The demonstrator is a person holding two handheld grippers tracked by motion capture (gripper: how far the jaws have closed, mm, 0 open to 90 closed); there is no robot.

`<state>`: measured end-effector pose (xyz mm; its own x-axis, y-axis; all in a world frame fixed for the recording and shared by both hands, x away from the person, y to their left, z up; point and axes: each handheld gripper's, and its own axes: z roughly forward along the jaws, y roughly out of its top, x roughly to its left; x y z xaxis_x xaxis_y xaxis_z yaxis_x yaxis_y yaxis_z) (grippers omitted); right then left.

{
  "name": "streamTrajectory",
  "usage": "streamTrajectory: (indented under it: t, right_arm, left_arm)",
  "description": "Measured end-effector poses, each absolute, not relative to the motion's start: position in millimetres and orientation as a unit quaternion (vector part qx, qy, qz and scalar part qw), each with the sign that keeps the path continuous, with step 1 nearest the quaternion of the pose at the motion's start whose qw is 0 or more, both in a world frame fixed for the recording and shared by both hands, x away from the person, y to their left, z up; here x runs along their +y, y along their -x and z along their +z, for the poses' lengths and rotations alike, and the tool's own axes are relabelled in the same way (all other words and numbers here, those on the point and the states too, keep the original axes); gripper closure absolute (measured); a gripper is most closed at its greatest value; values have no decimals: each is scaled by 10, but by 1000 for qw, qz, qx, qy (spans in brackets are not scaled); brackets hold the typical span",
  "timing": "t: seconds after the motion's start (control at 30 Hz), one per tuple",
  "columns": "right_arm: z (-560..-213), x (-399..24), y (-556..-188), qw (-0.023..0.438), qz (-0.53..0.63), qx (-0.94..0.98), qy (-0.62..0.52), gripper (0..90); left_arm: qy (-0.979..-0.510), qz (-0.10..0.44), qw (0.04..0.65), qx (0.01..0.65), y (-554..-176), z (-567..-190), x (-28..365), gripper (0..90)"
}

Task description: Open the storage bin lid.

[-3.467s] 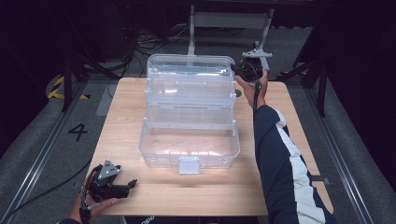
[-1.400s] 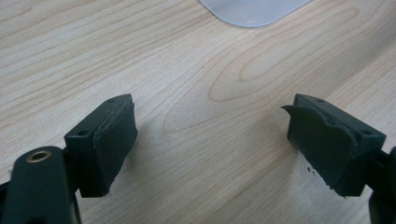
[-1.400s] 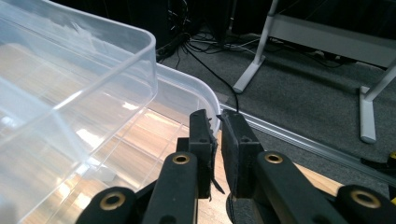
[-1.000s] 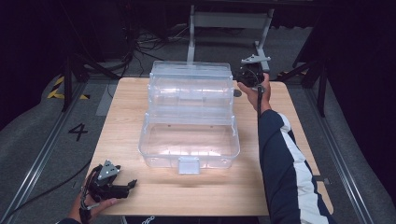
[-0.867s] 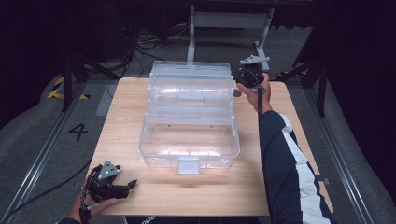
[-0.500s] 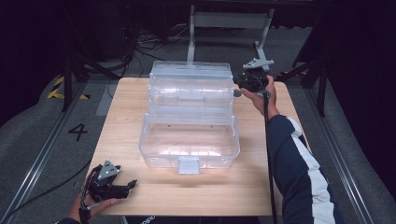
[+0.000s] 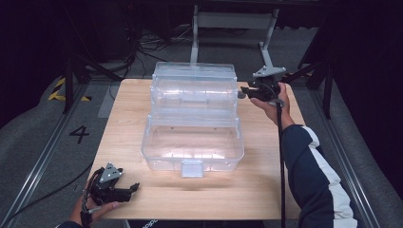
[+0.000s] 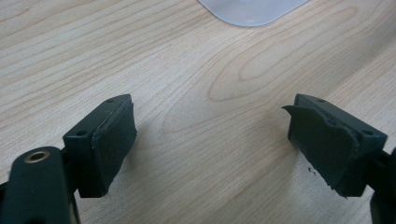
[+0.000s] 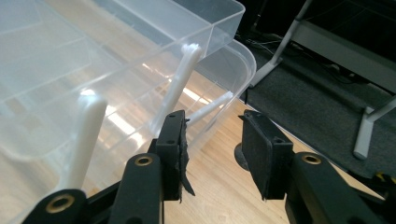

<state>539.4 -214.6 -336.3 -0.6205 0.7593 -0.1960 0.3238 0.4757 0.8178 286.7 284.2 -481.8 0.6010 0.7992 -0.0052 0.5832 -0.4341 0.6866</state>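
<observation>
1. While resting on the table (image 7: 266, 180) well off the near-left corner of the clear tiered box (image 7: 194, 118), the left gripper (image 7: 134, 187) has jaws wide apart with only bare wood between them.
2. Box sits mid-table, trays stepped up toward the far side.
3. Right gripper (image 7: 241, 91) sits just beside the box's far-right end; jaws have just been opening, nothing between the pads, white hinge arm (image 9: 180, 84) beside the left jaw.

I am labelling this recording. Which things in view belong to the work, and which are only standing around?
Belongs to the work:
- clear plastic tiered storage box, standing open
- right gripper, jaws just opening beside the box, nothing between them
- left gripper, open

Only around:
- light wooden table
- grey metal stand
</observation>
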Motion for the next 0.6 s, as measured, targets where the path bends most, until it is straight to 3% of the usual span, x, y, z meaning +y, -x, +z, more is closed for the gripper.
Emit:
streamTrajectory:
  t: [0.6]
  right_arm:
    - [-3399,-2259,-5038,273,375,830,-310,524]
  left_arm:
    - [-831,162,331,417,-2868,-4817,2840,154]
